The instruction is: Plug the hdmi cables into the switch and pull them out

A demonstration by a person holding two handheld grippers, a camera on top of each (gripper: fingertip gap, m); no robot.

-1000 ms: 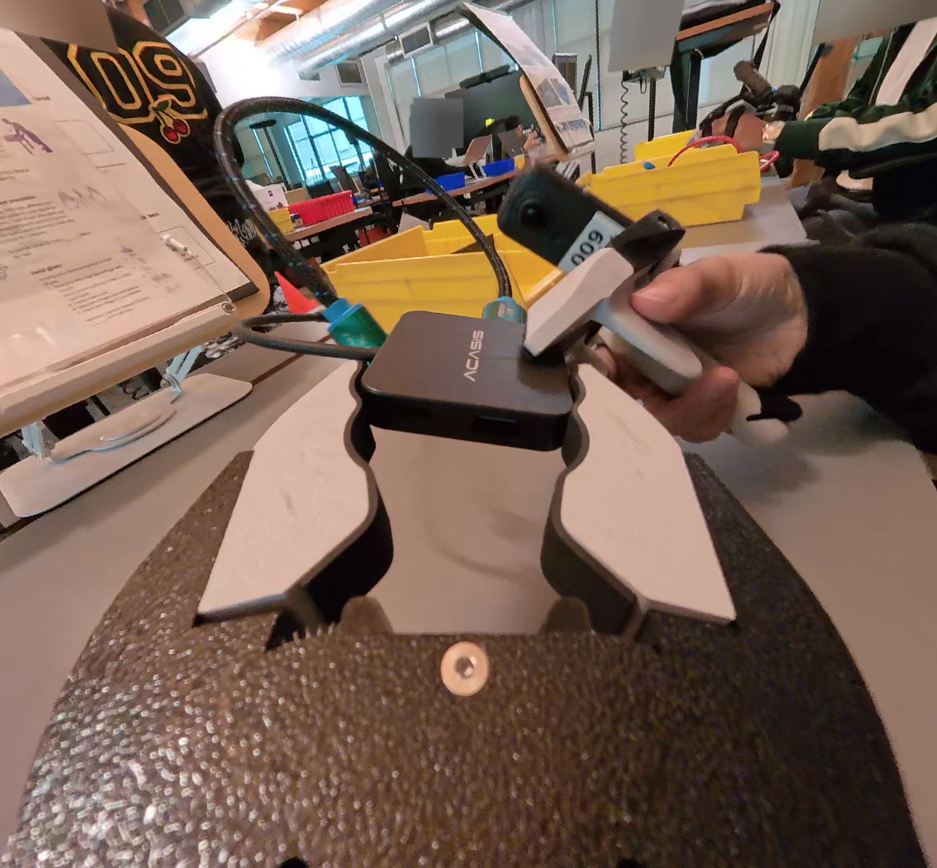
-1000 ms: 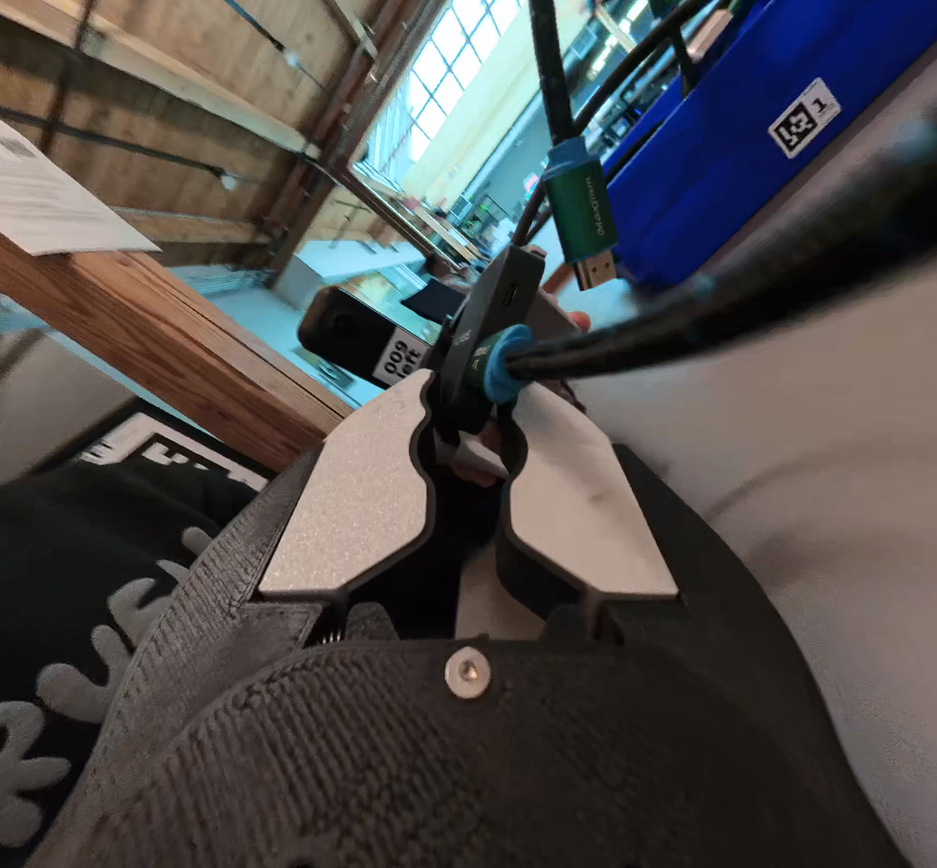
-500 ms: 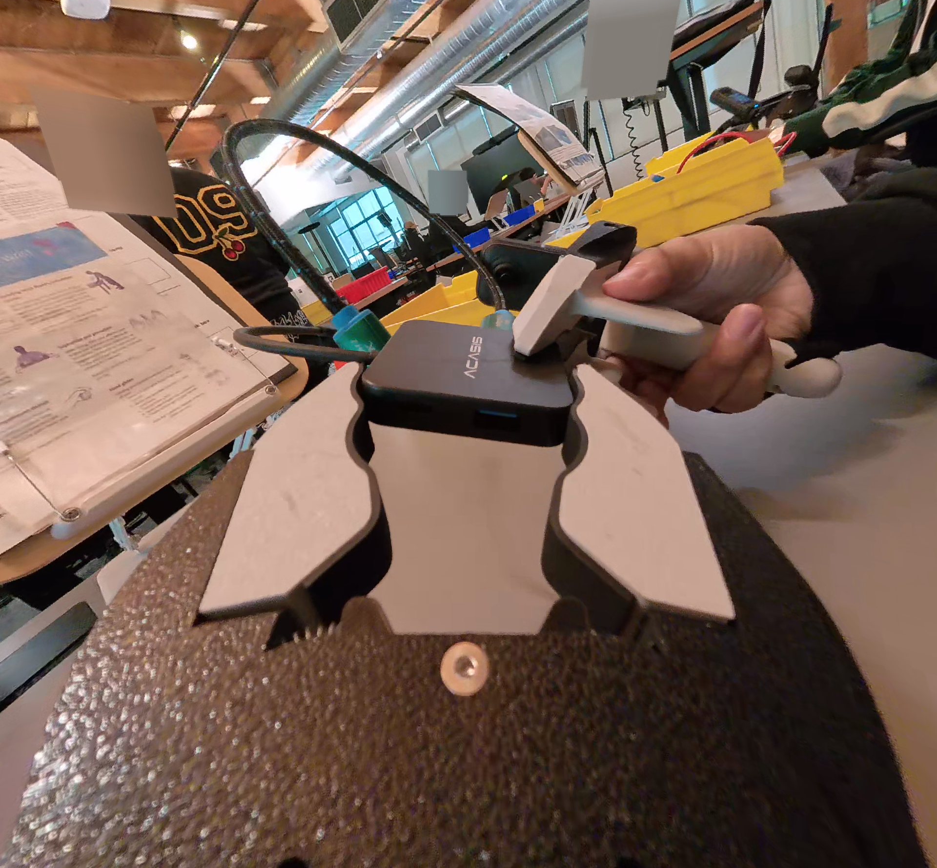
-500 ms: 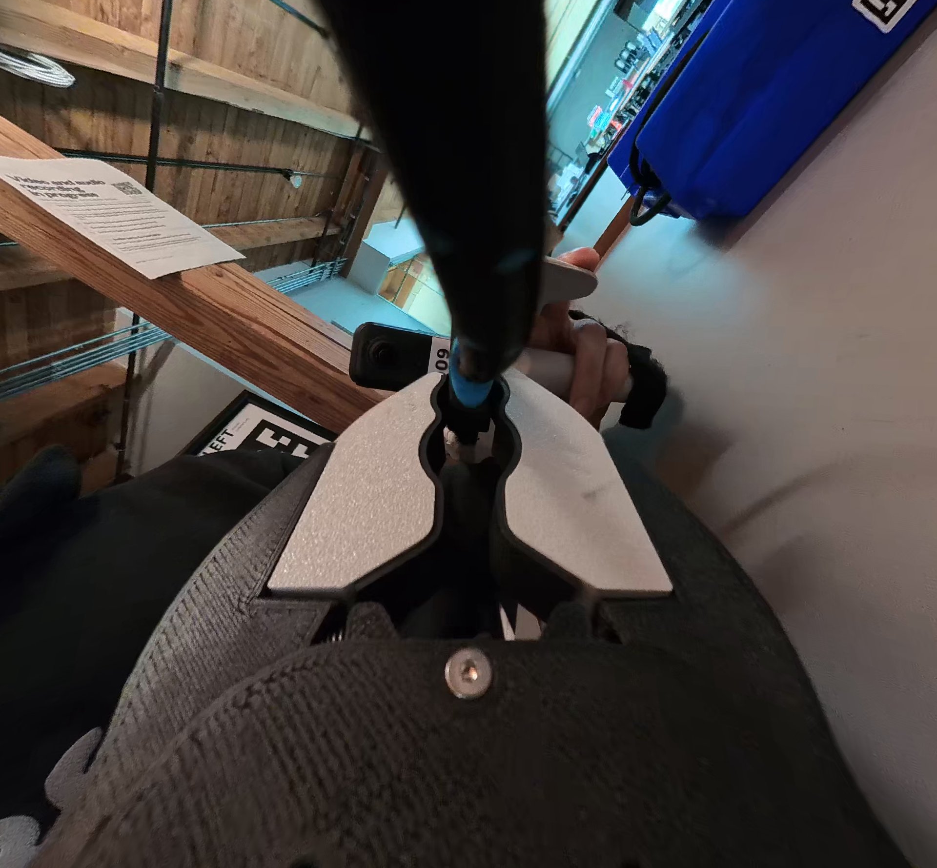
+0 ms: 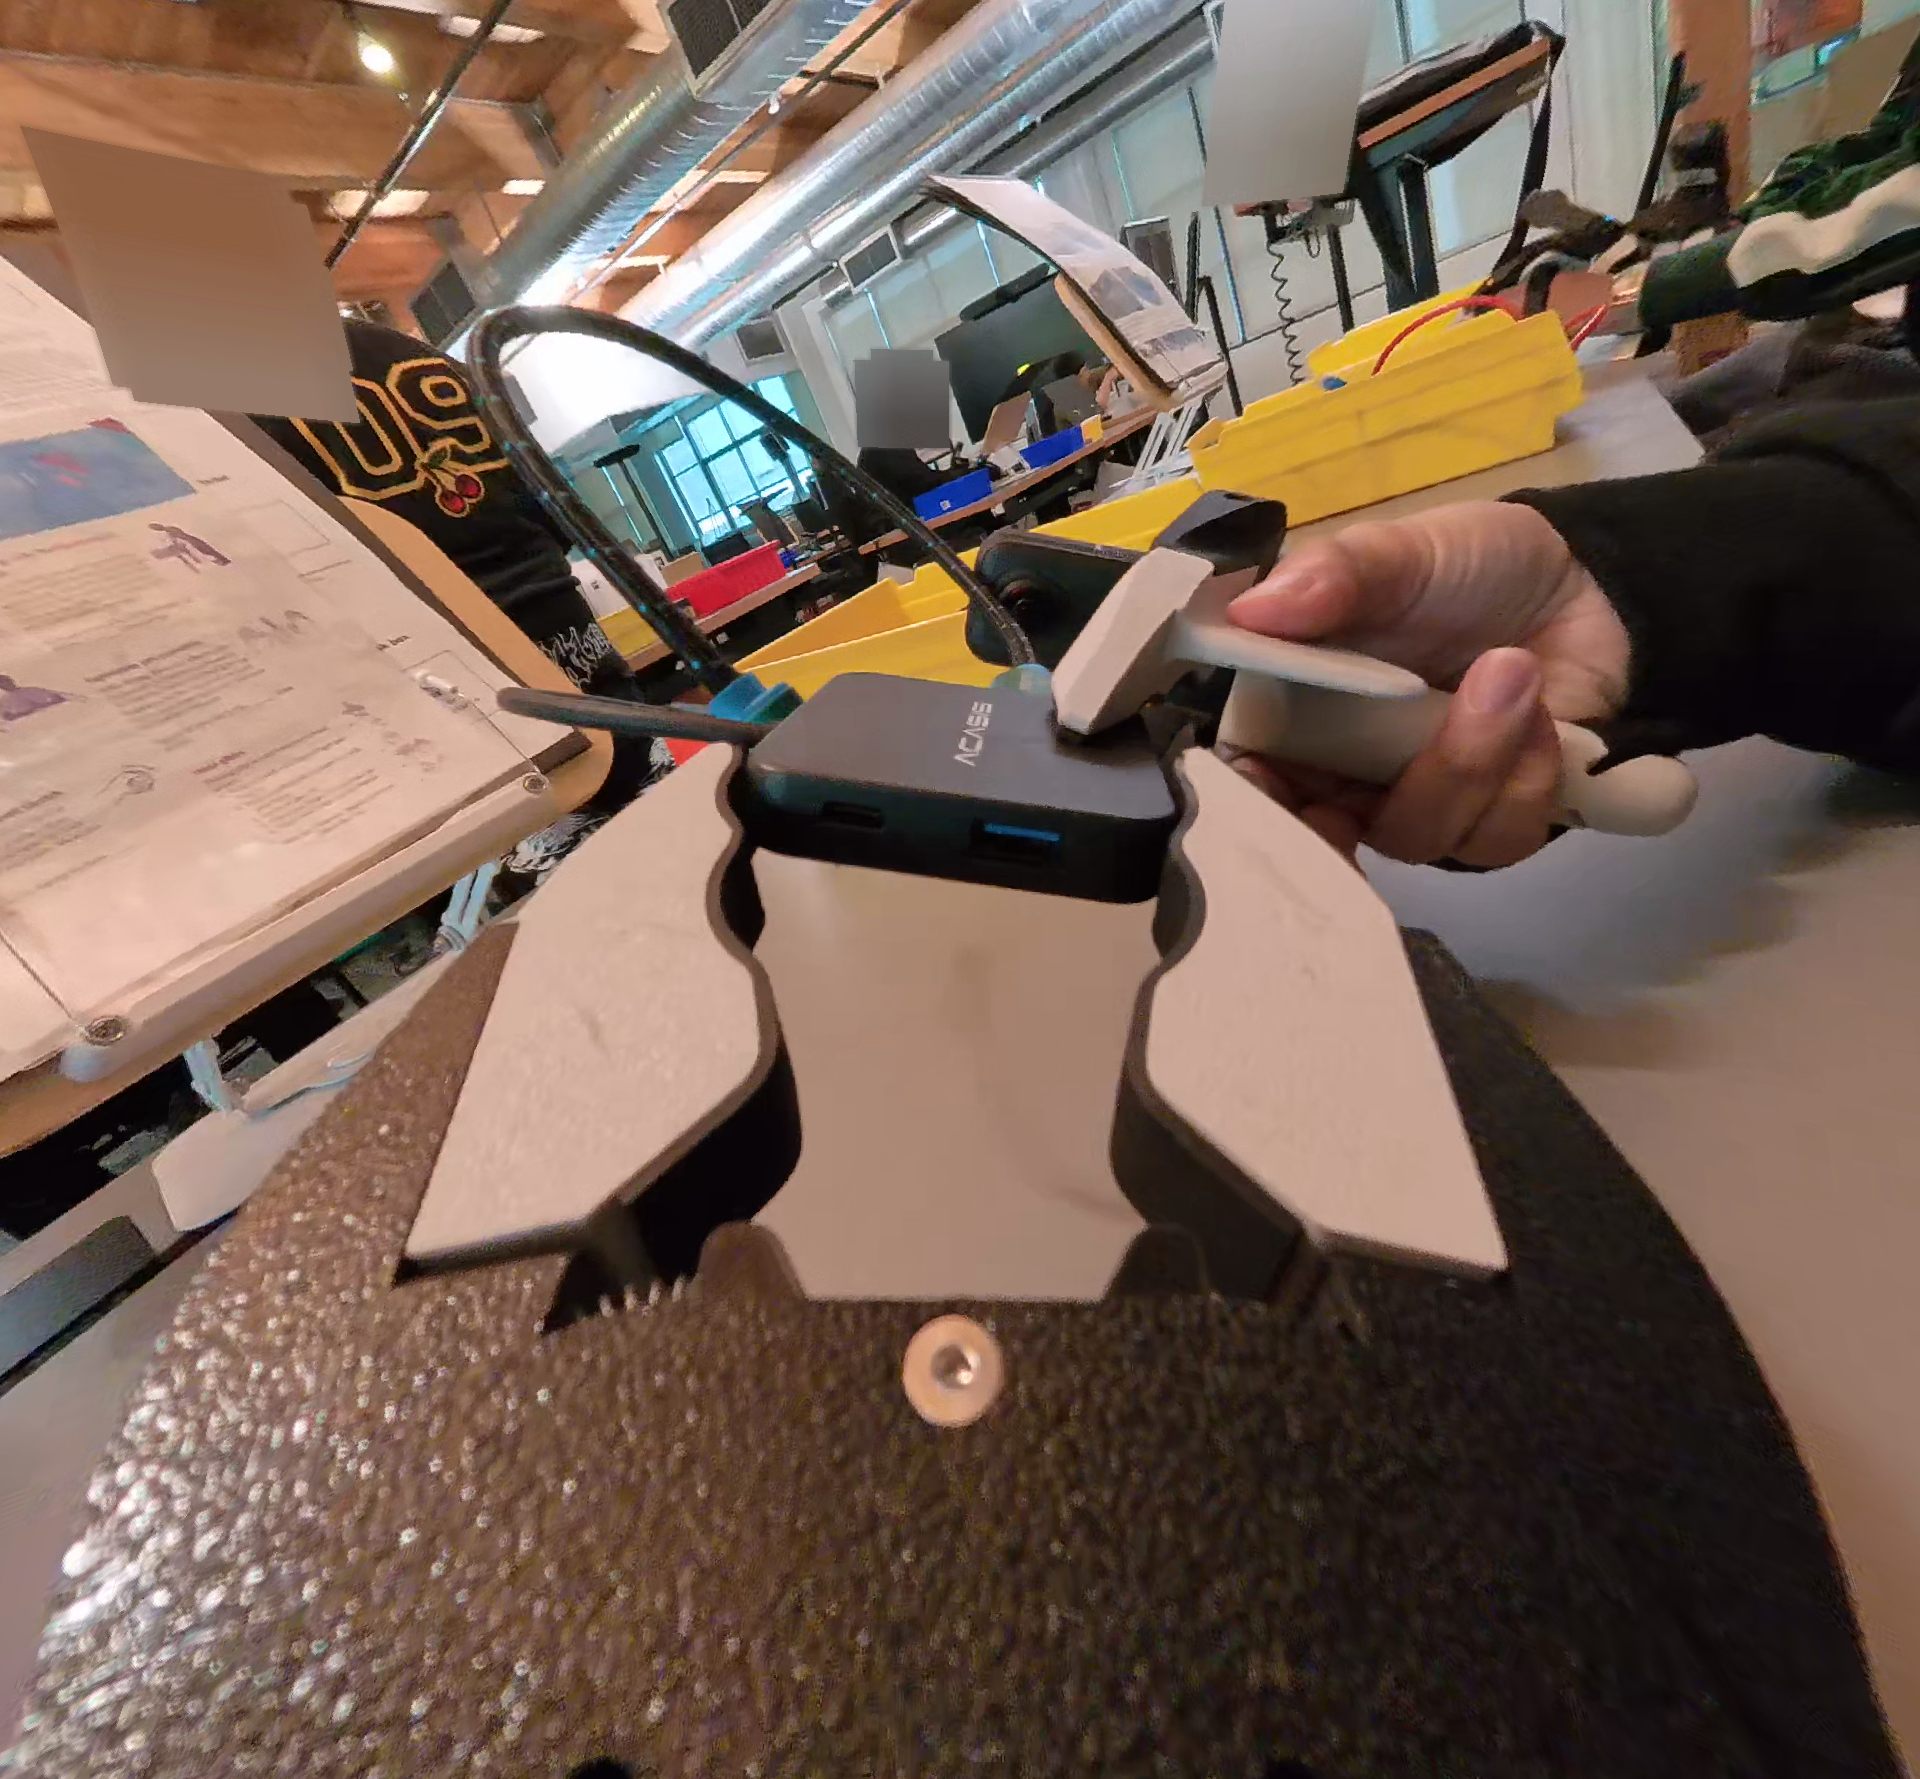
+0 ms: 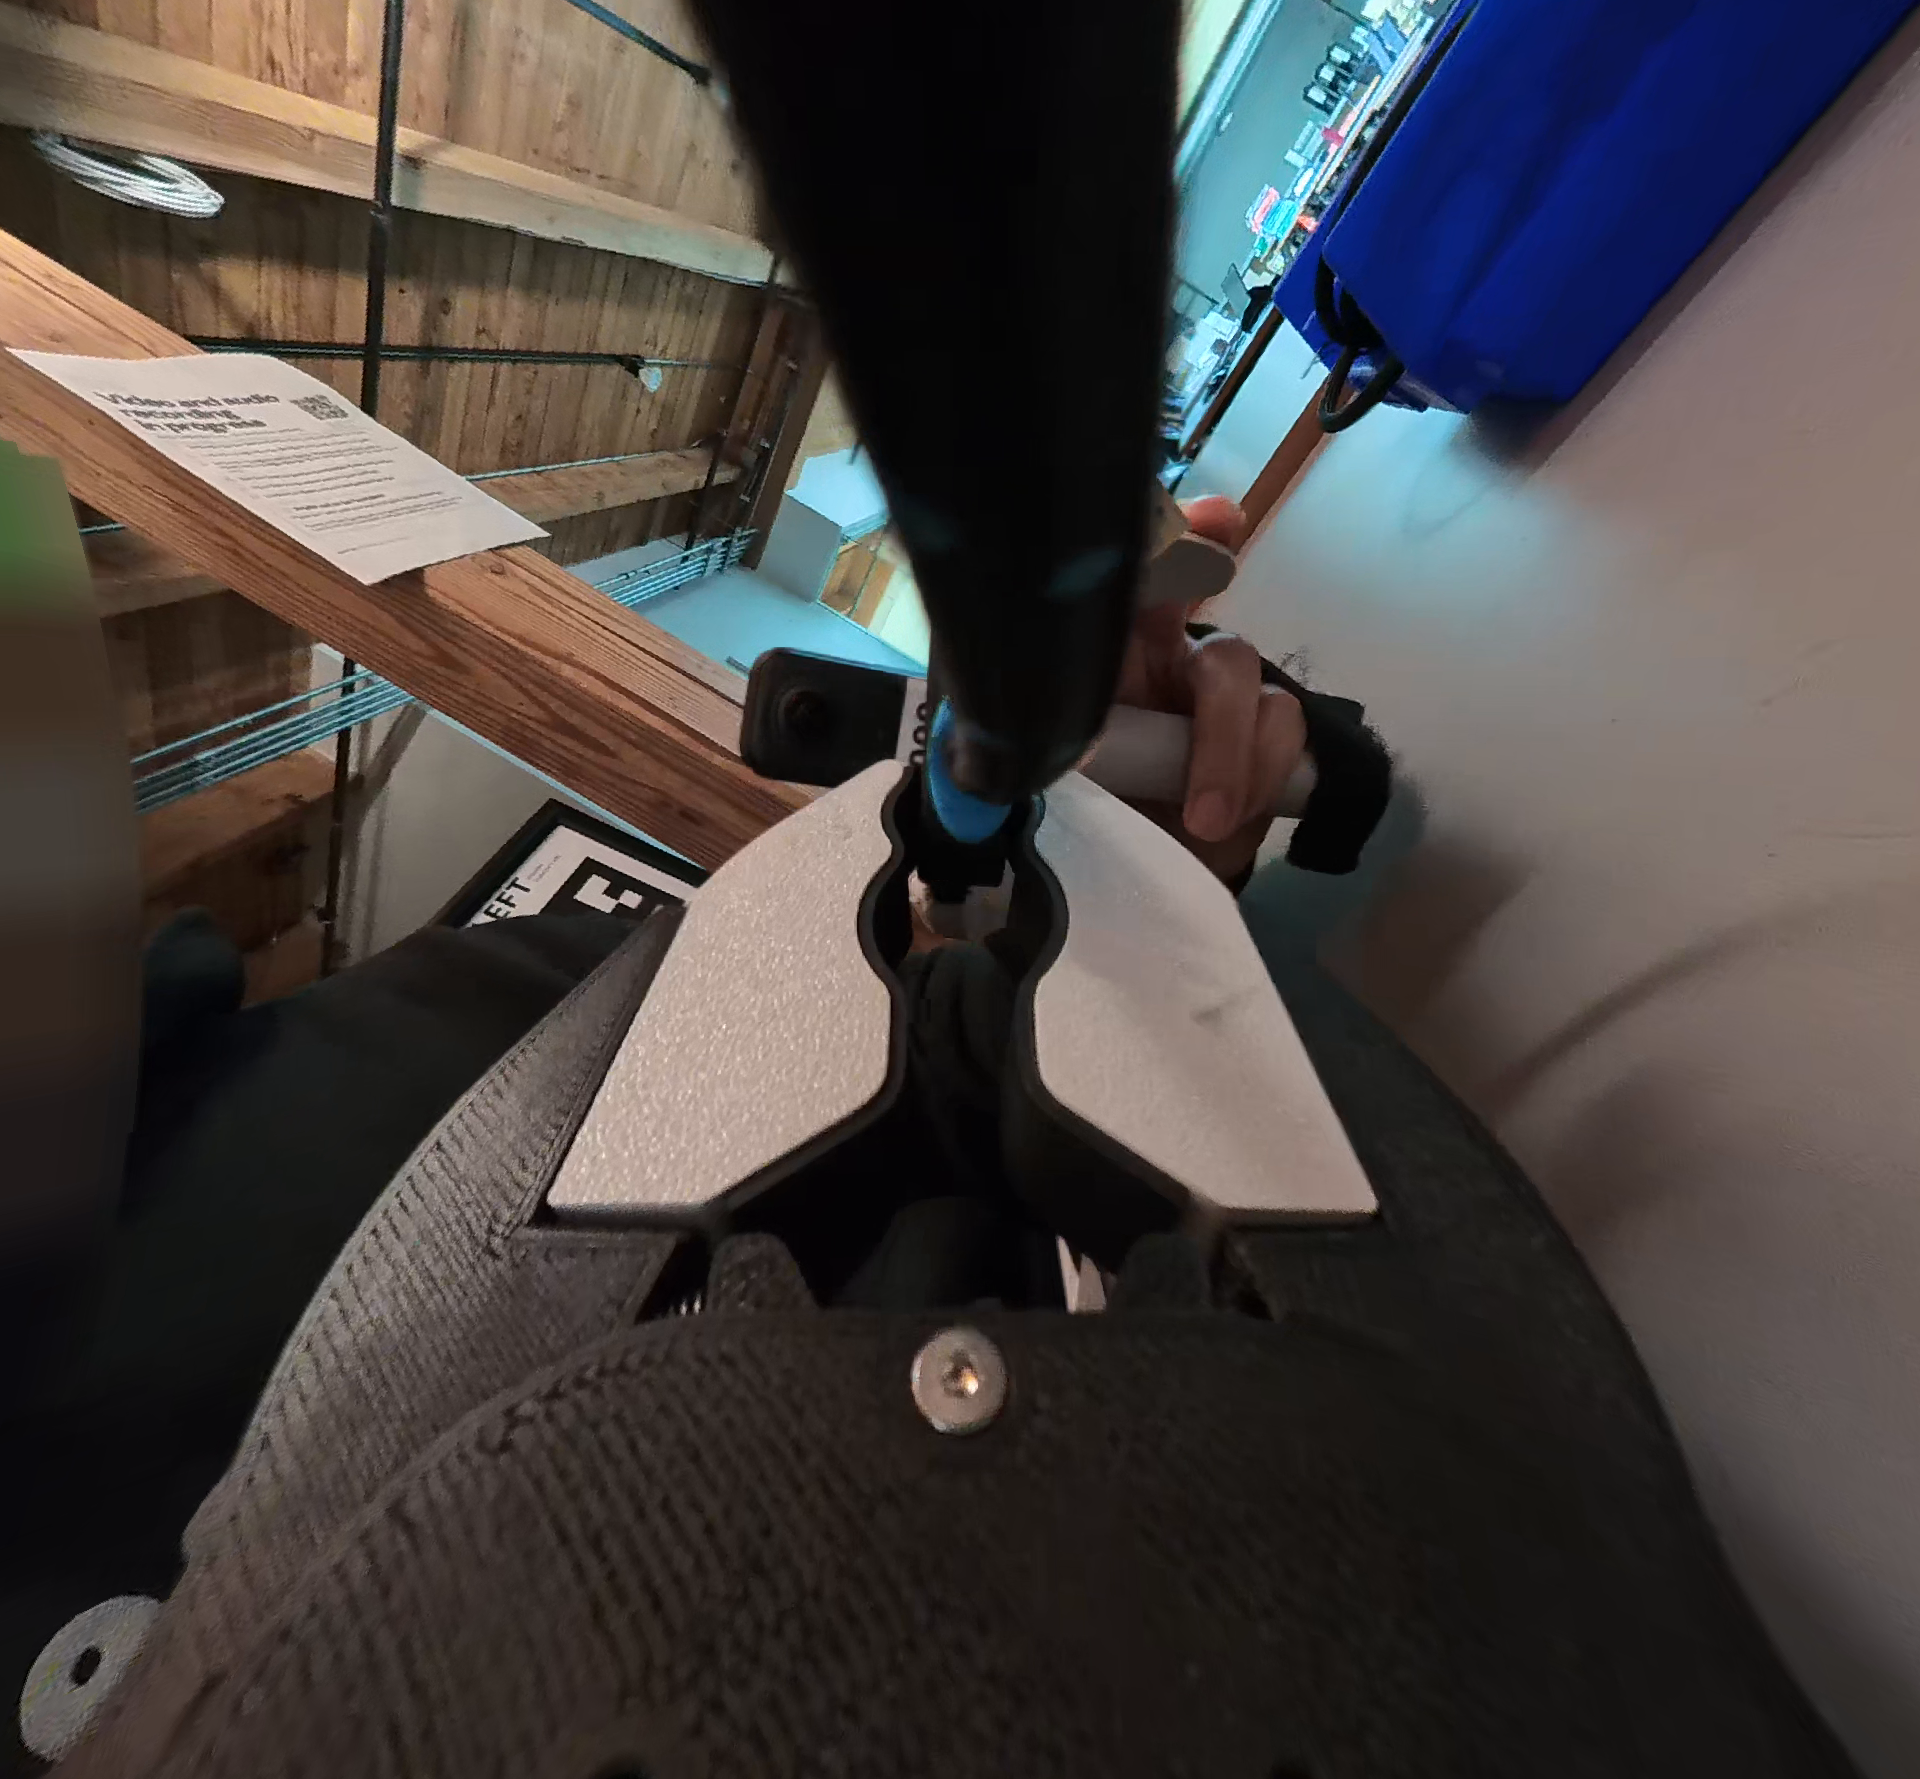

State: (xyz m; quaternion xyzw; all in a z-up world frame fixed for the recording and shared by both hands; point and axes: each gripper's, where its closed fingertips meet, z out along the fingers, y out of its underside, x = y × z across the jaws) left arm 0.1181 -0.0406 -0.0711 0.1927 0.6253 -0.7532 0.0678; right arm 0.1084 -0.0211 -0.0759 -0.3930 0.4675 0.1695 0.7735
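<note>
In the left wrist view my left gripper [image 5: 956, 799] is shut on the sides of the black switch [image 5: 935, 742] and holds it above the grey table [image 5: 1714, 1002]. A black braided HDMI cable [image 5: 665, 379] arches over the switch. Its teal plug [image 5: 753, 699] sits at the switch's back left; I cannot tell whether it is seated. My right gripper [image 5: 1101, 690] meets the switch's back right corner. In the right wrist view my right gripper [image 6: 961, 841] is shut on a blue-collared HDMI plug [image 6: 961, 799]. Its cable [image 6: 935, 275] hangs close before the lens and hides the switch.
A document stand [image 5: 229, 742] is at the left of the left wrist view. Yellow bins [image 5: 1392, 425] stand behind the switch. A blue bin [image 6: 1610, 171] sits on the table at the upper right of the right wrist view, with a wooden beam [image 6: 468, 628] at the left.
Both grippers have tilted while keeping their grip. The right gripper has turned, so its cable now covers the lens and the loose green plug has left its view.
</note>
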